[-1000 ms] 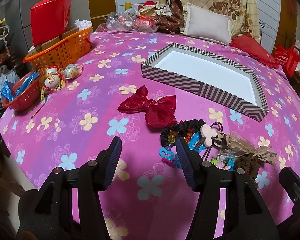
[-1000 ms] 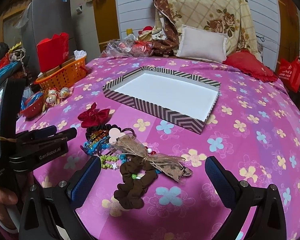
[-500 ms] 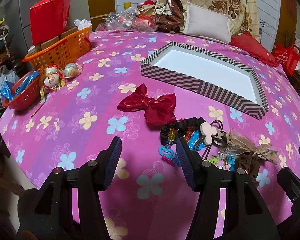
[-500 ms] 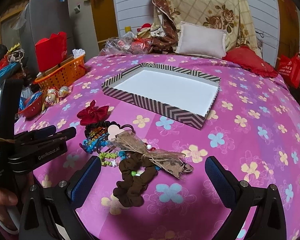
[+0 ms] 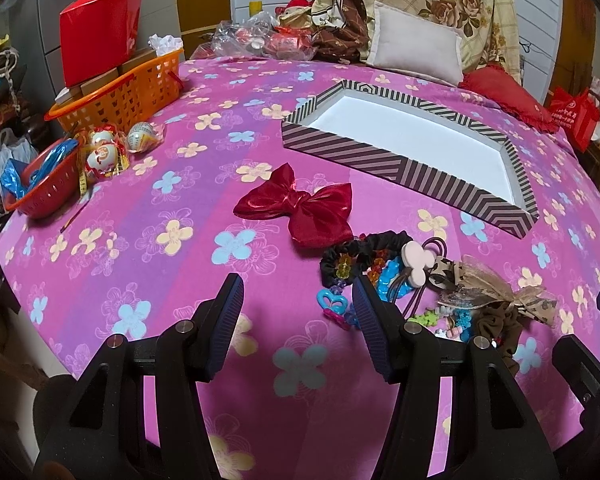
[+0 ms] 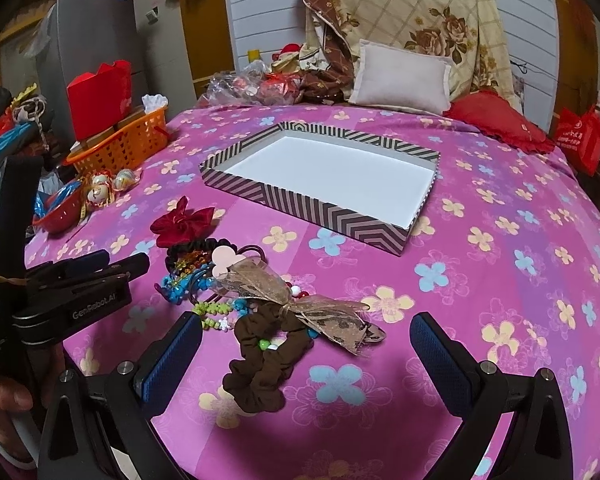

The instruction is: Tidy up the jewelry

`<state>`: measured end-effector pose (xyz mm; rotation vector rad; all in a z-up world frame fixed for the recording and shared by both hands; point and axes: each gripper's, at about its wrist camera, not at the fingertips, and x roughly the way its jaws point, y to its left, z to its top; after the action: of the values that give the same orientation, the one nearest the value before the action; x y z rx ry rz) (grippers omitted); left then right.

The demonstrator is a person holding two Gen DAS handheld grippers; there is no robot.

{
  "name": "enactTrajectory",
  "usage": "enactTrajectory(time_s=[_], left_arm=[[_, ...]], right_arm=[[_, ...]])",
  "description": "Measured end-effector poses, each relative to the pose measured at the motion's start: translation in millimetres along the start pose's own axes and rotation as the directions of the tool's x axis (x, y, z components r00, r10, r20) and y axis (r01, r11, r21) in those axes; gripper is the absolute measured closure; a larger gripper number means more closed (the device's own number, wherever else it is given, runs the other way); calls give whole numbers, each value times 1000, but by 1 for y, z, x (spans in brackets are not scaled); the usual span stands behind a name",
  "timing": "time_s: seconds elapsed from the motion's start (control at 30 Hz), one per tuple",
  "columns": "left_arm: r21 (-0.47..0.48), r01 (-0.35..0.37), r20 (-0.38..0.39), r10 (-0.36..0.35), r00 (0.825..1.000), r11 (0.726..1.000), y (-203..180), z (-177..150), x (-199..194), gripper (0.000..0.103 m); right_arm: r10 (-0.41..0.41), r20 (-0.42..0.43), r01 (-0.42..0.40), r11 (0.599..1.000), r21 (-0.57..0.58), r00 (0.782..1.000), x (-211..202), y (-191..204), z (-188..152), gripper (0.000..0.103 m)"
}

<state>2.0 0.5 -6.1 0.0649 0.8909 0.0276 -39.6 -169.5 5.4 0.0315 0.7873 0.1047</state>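
A pile of hair accessories lies on the pink flowered cloth: a red satin bow, a black scrunchie, a pink clip, a lace ribbon bow and a brown scrunchie. Behind them sits a striped shallow box, white inside and empty. My left gripper is open over bare cloth, just left of the pile. My right gripper is open wide, with the brown scrunchie lying between its fingers, untouched. The left gripper also shows at the left of the right wrist view, held by a hand.
An orange basket with a red bag, a red bowl and wrapped balls crowd the far left. Pillows and a red cushion line the back. The cloth drops off at the left edge.
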Motion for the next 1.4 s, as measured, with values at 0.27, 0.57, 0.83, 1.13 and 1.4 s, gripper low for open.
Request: enactTrajectory(time_s=[0.27, 0.57, 0.83, 1.13, 1.4], left_arm=[[0, 0, -12, 0, 1000, 1000, -2, -1, 0, 47], [-4, 2, -8, -2, 1000, 1000, -3, -4, 2, 47], [-12, 8, -26, -8, 1000, 1000, -1, -3, 5, 47], [-32, 11, -37, -12, 999, 999, 8, -1, 7, 47], [-101, 18, -67, -25, 997, 995, 27, 3, 15, 47]], right_arm=[[-5, -12, 5, 1000, 9, 1000, 2, -3, -2, 0], [-4, -25, 4, 1000, 17, 1000, 6, -4, -4, 0], [-1, -38, 2, 1000, 27, 999, 9, -6, -5, 0], [-13, -66, 16, 999, 50, 998, 15, -18, -9, 0], [-2, -112, 9, 998, 64, 994, 31, -22, -14, 0]])
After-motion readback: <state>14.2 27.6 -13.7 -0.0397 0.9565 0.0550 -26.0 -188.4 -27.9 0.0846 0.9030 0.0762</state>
